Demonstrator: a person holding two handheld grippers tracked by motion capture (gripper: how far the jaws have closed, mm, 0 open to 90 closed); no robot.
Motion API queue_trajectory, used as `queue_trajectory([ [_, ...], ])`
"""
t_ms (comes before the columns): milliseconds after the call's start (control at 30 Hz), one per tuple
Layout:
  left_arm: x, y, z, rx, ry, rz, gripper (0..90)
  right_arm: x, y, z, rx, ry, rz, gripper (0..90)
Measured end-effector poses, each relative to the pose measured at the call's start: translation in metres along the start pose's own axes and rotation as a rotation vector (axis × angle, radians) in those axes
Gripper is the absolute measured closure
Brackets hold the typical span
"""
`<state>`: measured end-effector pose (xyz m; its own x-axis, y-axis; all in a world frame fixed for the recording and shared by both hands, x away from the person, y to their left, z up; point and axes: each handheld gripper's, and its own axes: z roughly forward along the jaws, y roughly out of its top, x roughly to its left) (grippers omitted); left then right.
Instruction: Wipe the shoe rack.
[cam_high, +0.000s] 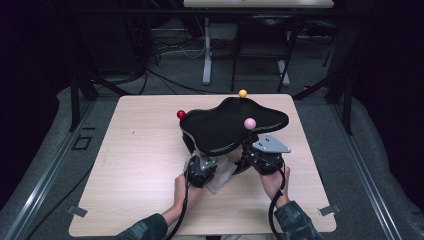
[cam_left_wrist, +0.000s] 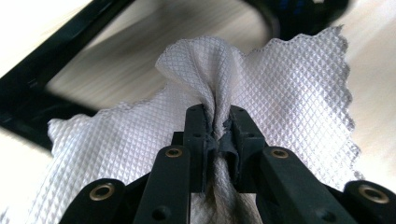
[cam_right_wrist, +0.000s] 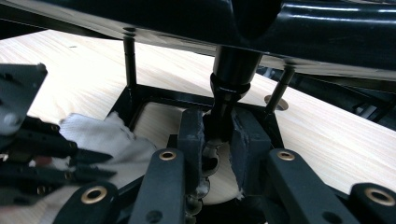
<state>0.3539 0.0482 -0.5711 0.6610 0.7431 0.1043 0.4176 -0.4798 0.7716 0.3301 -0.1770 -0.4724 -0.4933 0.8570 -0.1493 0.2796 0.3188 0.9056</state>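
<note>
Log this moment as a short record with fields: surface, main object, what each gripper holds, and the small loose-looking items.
surface: light wooden table
main object: black curvy-topped stand on thin legs over a black base frame
left gripper: shut on a white waffle-textured cloth, bunched between the jaws
right gripper: shut on the stand's black centre post, under the top
balls at the top's edge: red ball, yellow ball, pink ball
cloth position: on the table by the base frame, below the top's near edge
</note>
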Motion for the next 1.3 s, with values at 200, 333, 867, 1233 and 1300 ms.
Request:
queue_trajectory([
  [200, 0.023, -0.007, 0.000, 0.000, 0.041, -0.059, 79.2, 0.000, 0.000, 0.000, 0.002, -0.007, -0.002, 75.1],
  [333, 0.038, -0.009, 0.000, 0.010, 0.078, -0.074, 79.2, 0.000, 0.000, 0.000, 0.002, -0.008, -0.002, 75.1],
  [867, 0.080, -0.013, 0.007, 0.039, 0.161, -0.158, 79.2, 0.000, 0.000, 0.000, 0.002, -0.007, -0.006, 75.1],
  [1233, 0.106, -0.013, 0.013, 0.066, 0.217, -0.193, 79.3, 0.000, 0.000, 0.000, 0.002, -0.007, -0.007, 75.1],
  [1300, 0.111, -0.012, 0.013, 0.068, 0.227, -0.205, 79.3, 0.000, 0.000, 0.000, 0.002, -0.007, -0.007, 75.1],
])
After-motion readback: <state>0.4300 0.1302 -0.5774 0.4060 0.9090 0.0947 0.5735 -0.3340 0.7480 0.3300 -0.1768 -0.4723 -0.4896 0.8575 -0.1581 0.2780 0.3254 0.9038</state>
